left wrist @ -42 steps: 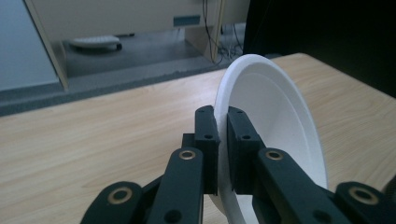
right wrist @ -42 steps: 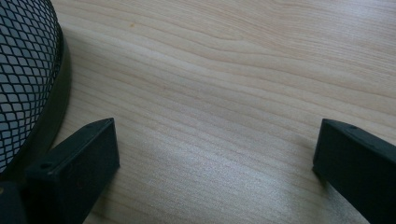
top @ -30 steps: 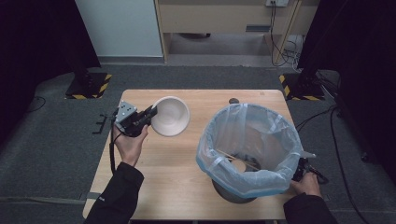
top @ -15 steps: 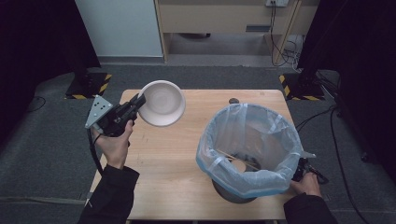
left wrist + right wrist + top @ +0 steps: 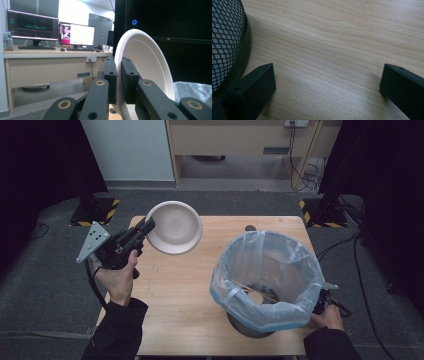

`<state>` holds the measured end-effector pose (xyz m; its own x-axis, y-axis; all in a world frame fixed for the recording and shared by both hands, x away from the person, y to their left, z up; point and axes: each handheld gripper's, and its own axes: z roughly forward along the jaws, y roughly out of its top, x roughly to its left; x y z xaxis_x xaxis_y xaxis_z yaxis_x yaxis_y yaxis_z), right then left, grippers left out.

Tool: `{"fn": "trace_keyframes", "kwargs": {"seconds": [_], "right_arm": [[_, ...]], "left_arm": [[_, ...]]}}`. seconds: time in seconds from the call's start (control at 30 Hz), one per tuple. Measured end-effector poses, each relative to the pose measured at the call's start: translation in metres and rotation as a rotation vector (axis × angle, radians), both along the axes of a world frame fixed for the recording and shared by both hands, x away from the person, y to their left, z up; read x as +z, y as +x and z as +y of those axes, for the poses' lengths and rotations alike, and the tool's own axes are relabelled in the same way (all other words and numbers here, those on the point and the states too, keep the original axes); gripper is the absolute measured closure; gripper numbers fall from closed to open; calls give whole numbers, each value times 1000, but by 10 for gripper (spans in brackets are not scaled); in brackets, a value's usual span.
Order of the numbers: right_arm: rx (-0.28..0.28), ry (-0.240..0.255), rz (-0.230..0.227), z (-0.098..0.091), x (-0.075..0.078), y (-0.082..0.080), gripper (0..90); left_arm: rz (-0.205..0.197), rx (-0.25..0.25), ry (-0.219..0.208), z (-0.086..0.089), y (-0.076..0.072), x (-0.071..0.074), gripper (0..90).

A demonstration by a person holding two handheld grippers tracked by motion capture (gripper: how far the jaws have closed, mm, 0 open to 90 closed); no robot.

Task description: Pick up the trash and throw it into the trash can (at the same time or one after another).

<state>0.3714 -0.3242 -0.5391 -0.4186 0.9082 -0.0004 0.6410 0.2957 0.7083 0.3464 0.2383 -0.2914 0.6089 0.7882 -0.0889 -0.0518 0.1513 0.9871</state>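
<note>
While lined bin (image 5: 267, 280) holds stick, clamped bowl (image 5: 174, 227) sits empty.

Two black sleeves (image 5: 117, 332) enter at six o'clock. The left gripper (image 5: 145, 227) is black, with a grey three-cornered plate (image 5: 92, 241) and black cable (image 5: 95, 287). Its fingers (image 5: 130, 82) are black blocks with brass-ringed pivots (image 5: 64, 104).

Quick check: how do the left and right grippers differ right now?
The left gripper is shut on the white bowl, pinching its rim; the right gripper is open and holds nothing. The left is raised over the table's far left corner; the right sits low beside the mesh bin. Both have black jaws.
</note>
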Motion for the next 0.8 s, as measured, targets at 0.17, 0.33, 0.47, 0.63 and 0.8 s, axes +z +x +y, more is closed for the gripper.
{"fn": "trace_keyframes", "kwargs": {"seconds": [0.17, 0.33, 0.47, 0.63, 0.8], "right_arm": [[0, 0, 0, 0, 0, 0, 5], [0, 0, 1, 0, 0, 0, 5], [0, 0, 0, 0, 0, 0, 5], [0, 0, 0, 0, 0, 0, 5], [0, 0, 0, 0, 0, 0, 5]], "left_arm": [[-26, -29, -20, -3, -7, 6, 839], [-57, -65, -40, -7, -16, 14, 839], [-83, -89, -46, -13, -24, 19, 839], [-100, -113, -46, -19, -29, 23, 839], [-107, -142, -45, -29, -31, 26, 839]]}}
